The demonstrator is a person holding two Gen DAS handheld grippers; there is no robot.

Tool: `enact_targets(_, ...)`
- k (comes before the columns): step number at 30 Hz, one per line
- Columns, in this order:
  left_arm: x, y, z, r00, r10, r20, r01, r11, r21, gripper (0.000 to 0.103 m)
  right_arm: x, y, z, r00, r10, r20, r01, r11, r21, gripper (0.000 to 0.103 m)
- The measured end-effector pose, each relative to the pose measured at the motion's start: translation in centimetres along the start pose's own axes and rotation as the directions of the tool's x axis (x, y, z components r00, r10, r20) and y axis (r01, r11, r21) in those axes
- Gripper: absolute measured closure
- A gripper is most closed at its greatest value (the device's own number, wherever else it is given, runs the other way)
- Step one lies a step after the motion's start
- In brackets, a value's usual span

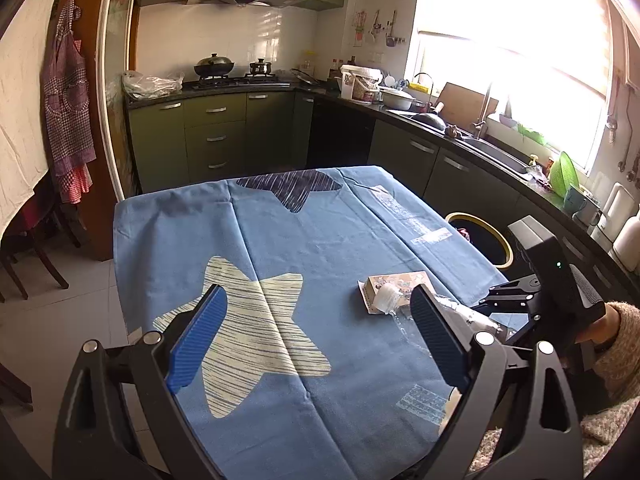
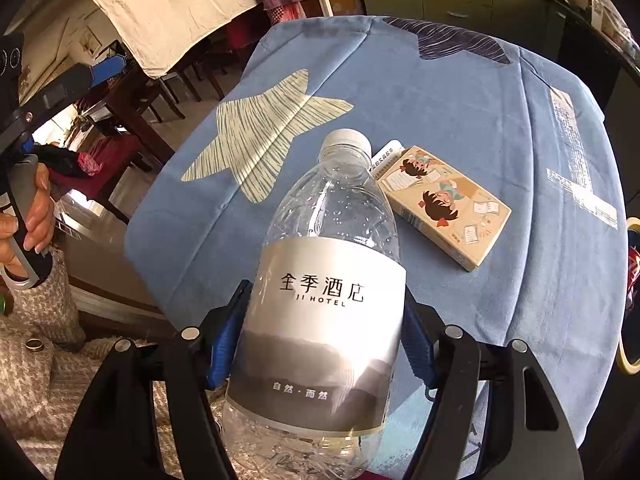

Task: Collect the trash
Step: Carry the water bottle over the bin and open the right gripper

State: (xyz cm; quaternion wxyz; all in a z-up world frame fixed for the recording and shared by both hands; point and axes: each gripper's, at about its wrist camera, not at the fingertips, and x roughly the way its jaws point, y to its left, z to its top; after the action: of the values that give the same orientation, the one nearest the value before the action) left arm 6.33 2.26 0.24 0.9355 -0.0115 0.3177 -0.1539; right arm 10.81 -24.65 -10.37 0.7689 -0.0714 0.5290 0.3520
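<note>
Right gripper (image 2: 320, 340) clamps the Ji Hotel water bottle (image 2: 320, 280) above the table's near edge | left gripper (image 1: 316, 344) open, empty | keep your squeeze steady, swing toward the yellow-rimmed bin (image 1: 506, 248) beyond the right edge.

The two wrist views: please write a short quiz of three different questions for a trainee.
1. True or false: the right hand-held gripper is shut on the plastic bottle.
2. What lies on the blue tablecloth beside the bottle's cap?
3. The left hand-held gripper is: A) open and holding nothing B) shut on the box C) shut on the cloth.

Key: 1 true; 2 the illustrated carton box; 3 A.
</note>
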Motion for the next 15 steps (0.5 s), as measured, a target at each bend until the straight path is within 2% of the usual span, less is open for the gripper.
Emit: enact_targets(15, 1.3, -1.9, 0.6, 1.000, -0.017, -0.025, 0.018, 0.999, 0.048, 0.015, -4.4, -3.5, -0.2, 0.994, -0.048, 0.099, 0.042, 0.997, 0.057, 0.036)
